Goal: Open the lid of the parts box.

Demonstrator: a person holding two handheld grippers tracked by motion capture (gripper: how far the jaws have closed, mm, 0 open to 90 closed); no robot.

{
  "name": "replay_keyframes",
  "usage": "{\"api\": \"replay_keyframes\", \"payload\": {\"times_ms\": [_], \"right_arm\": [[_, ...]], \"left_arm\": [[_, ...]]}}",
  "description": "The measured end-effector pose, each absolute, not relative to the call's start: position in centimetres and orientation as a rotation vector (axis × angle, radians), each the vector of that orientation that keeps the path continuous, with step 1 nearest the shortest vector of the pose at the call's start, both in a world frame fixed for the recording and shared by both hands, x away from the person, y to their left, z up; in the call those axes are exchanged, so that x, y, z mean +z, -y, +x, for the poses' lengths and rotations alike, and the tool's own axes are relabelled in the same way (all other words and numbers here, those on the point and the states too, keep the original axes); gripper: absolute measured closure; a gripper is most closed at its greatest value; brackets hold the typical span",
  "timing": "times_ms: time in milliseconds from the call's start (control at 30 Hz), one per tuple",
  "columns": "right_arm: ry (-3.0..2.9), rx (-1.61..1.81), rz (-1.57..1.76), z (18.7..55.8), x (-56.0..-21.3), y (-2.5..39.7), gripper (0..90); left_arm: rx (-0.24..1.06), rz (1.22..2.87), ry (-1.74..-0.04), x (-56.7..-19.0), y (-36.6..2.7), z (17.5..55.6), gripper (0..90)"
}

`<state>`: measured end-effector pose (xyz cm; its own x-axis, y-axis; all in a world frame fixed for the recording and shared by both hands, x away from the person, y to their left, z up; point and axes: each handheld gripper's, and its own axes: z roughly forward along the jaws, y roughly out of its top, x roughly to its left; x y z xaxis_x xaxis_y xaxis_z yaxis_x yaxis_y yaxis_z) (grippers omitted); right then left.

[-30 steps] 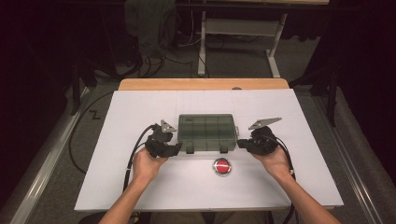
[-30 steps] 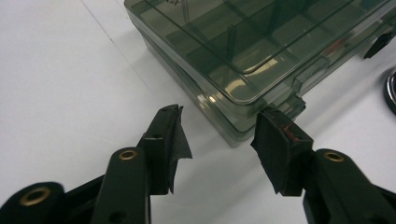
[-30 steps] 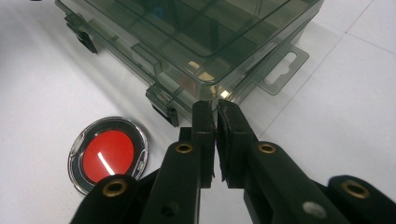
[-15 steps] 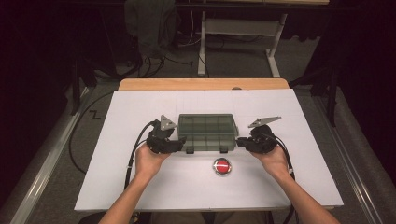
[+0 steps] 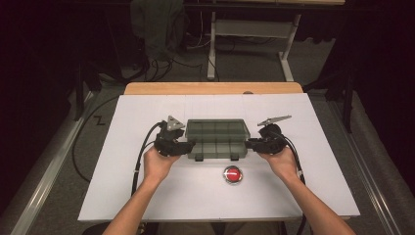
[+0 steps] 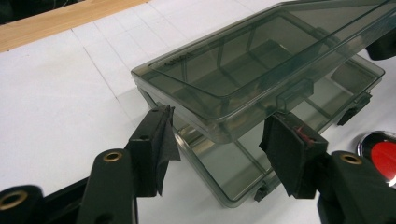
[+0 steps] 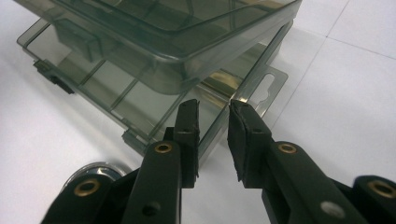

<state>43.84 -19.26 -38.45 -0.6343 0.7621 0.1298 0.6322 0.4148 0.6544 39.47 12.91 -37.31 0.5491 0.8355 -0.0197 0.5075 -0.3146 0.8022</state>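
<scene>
A smoky clear compartment box (image 5: 215, 137) lies mid-table with its lid (image 6: 243, 60) lifted a little off the base (image 6: 224, 168). My left gripper (image 5: 188, 146) is at the box's left end. It is open, and in the left gripper view its jaws (image 6: 220, 120) straddle the near corner, with the lid's edge between them. My right gripper (image 5: 248, 143) is at the box's right end. In the right gripper view it (image 7: 212, 105) is closed to a narrow gap on the base's side wall (image 7: 243, 88), under the raised lid (image 7: 163, 28).
A red button in a chrome ring (image 5: 232, 174) sits just in front of the box, between my hands. The white board (image 5: 147, 196) extends on all sides. A wooden strip (image 5: 210, 88) borders its far edge, with table legs and cables on the floor beyond.
My left gripper has shifted slightly in toward the box's left end. The right gripper and the box have stayed in place.
</scene>
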Motion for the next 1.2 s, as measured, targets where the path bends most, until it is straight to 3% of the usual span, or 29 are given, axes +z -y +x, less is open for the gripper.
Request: {"api": "replay_keyframes", "payload": {"times_ms": [833, 1200], "right_arm": [[-2.459, 0.926, 1.332, 46.3, -38.7, 18.0, 70.8], [-2.456, 0.849, 1.327, 46.8, -38.6, 17.1, 72.8]], "left_arm": [[0.521, 1.924, -1.090, -36.5, -12.9, 40.1, 44.3], [0.535, 1.923, -1.087, -36.0, -12.8, 40.5, 44.2]]}}
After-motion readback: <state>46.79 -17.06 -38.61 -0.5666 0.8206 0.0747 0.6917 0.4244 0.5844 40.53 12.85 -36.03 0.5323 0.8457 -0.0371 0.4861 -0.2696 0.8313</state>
